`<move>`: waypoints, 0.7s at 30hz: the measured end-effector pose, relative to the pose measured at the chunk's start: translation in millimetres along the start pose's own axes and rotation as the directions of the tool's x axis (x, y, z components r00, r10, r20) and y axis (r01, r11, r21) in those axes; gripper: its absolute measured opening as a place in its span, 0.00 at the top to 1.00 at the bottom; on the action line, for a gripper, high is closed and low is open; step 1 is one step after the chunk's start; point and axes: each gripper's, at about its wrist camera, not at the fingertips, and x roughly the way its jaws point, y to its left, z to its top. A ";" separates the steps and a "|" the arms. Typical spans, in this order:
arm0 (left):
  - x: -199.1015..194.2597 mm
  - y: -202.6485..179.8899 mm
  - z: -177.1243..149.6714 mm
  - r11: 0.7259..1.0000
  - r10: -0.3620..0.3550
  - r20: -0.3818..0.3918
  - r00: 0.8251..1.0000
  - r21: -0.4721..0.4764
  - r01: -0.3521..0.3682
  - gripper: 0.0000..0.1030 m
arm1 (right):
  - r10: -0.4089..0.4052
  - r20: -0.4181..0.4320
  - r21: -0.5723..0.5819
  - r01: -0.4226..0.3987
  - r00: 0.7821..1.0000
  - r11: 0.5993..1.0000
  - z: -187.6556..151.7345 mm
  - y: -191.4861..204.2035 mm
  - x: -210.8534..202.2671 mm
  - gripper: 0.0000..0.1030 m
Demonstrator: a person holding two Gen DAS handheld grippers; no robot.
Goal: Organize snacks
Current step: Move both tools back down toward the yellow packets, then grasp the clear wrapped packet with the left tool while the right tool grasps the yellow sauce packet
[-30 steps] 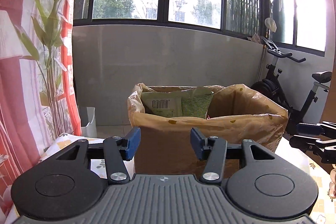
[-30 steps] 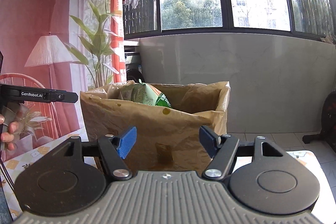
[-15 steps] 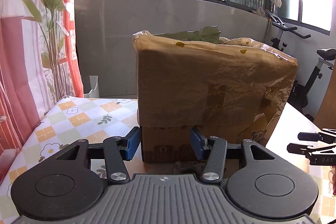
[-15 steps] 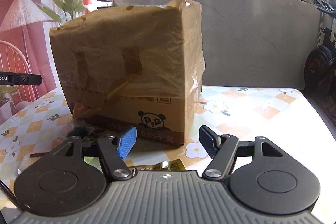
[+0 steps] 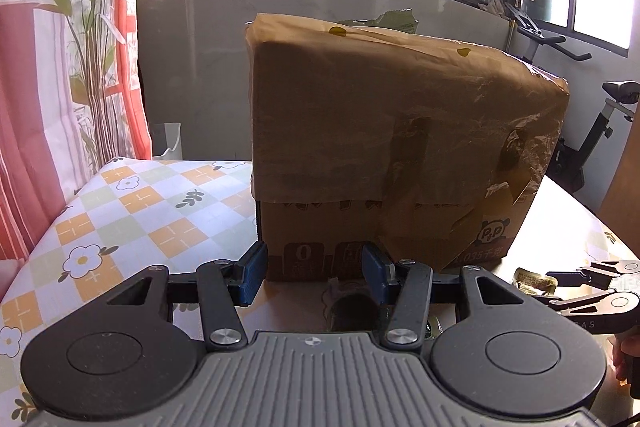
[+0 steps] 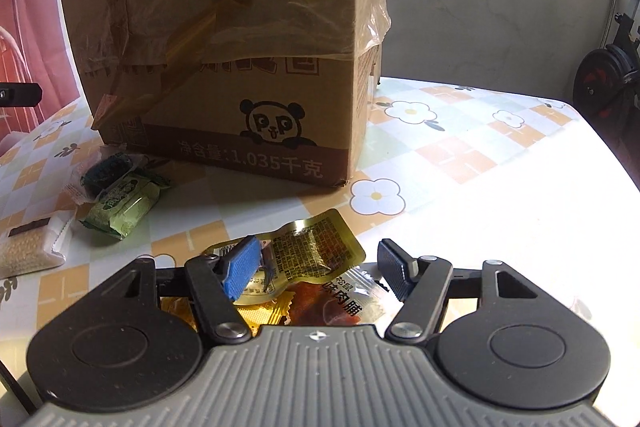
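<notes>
A tall cardboard box (image 5: 384, 155) lined with a brown bag stands on the table; it also shows in the right wrist view (image 6: 224, 39). My right gripper (image 6: 320, 269) is open low over a gold snack packet (image 6: 308, 251) and a clear meat-snack packet (image 6: 344, 301). A green wrapped snack (image 6: 124, 203), a dark round snack (image 6: 106, 173) and a white packet (image 6: 28, 247) lie to the left. My left gripper (image 5: 312, 273) is open and empty in front of the box, above a dark snack (image 5: 354, 313). The right gripper (image 5: 592, 287) shows at the left view's right edge.
The table (image 6: 480, 187) has a flowered checked cloth. A green packet (image 5: 396, 21) sticks out of the box top. A plant (image 5: 92, 27) and red curtain stand left, an exercise bike (image 5: 600, 131) right, a white bin (image 5: 170, 141) on the floor behind.
Both grippers have dropped from box-top height to just above the table. The right one now hovers over the packets in front of the box. Both stay open.
</notes>
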 end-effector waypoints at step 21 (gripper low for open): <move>13.8 -7.1 -22.2 1.000 -0.019 -0.081 0.997 0.009 0.020 0.47 | 0.122 0.106 -0.044 -0.118 0.987 0.992 -10.7 3.7 -20.6 0.95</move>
